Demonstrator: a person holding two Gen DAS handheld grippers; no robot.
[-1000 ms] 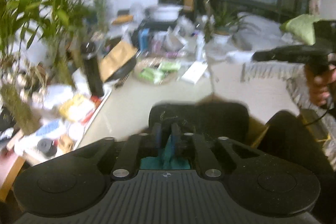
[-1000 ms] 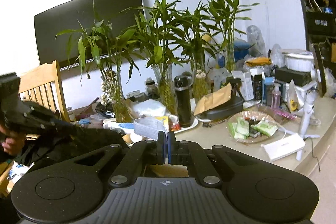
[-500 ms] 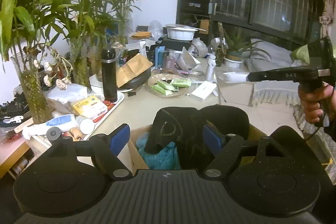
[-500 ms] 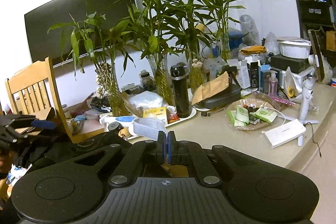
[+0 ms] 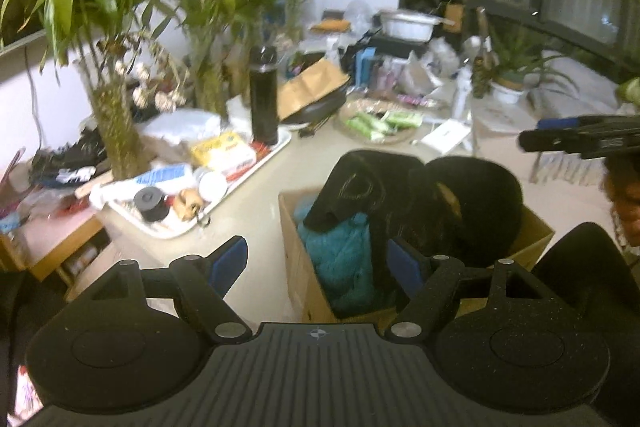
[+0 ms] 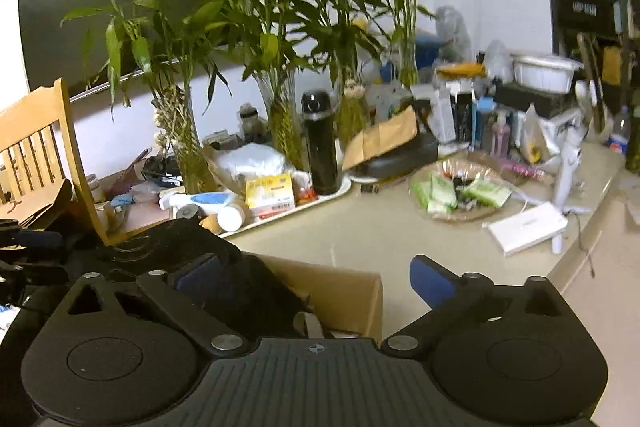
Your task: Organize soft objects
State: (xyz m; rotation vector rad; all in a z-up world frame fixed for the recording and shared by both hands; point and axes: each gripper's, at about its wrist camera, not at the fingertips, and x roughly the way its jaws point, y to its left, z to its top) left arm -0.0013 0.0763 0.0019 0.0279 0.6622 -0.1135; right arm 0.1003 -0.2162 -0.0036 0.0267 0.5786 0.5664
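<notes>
Both grippers, left gripper [image 5: 320,263] released and right gripper [image 6: 316,277] with jaws opening, hang empty over the cardboard box [image 5: 298,267] at lower centre, where the black garment [image 5: 404,199] is probably meant to settle.

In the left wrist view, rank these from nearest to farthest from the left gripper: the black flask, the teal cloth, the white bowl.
From the left gripper:
1. Teal cloth, in the cardboard box just ahead of the fingers.
2. Black flask, upright on the tray at mid-table, left of centre.
3. White bowl, at the table's far end, right of centre.
</notes>
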